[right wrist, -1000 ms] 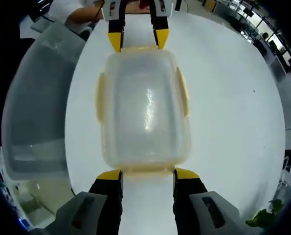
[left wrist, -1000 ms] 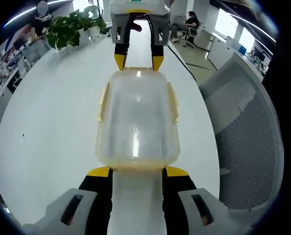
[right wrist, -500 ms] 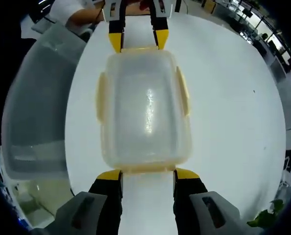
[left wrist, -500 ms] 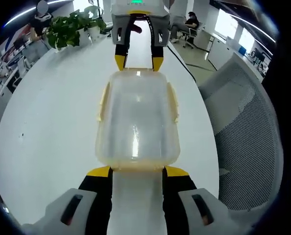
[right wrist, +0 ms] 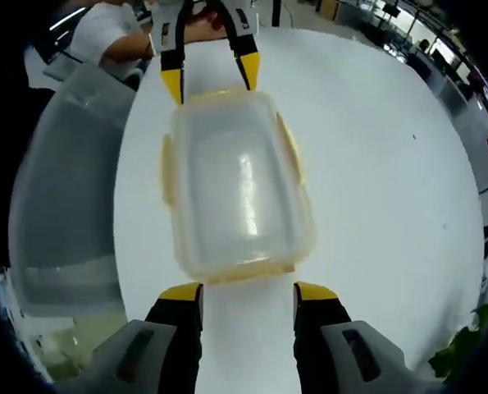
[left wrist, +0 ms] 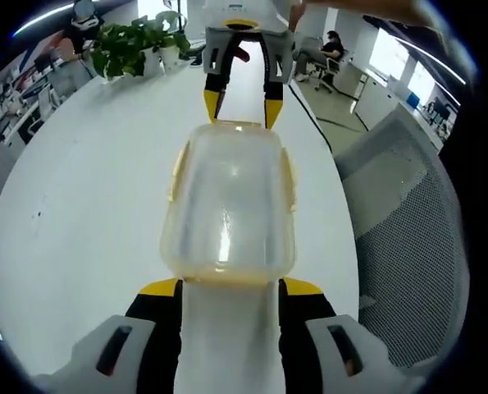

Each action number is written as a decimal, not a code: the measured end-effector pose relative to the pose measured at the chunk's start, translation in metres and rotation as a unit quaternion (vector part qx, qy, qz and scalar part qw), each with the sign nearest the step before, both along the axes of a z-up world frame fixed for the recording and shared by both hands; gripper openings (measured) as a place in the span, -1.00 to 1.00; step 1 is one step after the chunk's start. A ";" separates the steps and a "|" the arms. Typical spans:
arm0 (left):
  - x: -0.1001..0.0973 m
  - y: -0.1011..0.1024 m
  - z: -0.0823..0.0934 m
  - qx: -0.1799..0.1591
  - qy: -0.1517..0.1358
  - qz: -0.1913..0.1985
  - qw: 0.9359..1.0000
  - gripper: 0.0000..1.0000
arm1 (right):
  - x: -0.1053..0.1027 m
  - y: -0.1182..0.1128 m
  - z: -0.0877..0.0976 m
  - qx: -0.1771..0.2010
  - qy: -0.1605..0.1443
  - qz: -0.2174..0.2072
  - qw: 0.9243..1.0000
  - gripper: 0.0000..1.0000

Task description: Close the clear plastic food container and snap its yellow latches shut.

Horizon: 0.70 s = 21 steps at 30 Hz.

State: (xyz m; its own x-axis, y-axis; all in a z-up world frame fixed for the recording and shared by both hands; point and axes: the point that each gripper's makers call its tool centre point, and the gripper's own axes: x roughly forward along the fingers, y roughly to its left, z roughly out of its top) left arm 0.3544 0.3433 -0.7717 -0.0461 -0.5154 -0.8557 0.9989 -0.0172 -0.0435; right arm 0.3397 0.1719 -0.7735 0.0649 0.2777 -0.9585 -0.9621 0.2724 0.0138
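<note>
White surface [left wrist: 79, 213] in an open office, potted plant [left wrist: 133, 45] at its far end, mesh chair [left wrist: 408, 238] alongside. Clear plastic food container [left wrist: 227, 205] flat on it, lid seated, between the left tongs [left wrist: 229, 287] and right tongs [right wrist: 247, 292], aimed at opposite short ends. Both tongs spread, tips flanking the ends and pinching nothing; probably lined up for the end latches. Yellow side latches [left wrist: 288, 176] apparently flared outward, not snapped. End latches hard to make out; contact with the tips cannot be judged.
</note>
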 end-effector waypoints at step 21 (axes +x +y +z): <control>0.008 0.000 0.016 -0.062 0.127 0.211 0.967 -0.29 | 0.006 -0.003 0.009 0.073 0.034 -0.191 0.978 -0.14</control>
State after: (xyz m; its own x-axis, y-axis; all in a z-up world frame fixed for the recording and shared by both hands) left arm 0.3628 0.3437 -0.7555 -0.0100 -0.6322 -0.7747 0.8754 0.3689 -0.3123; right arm 0.3457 0.1692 -0.7649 0.1286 0.3806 -0.9158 -0.7855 0.6028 0.1403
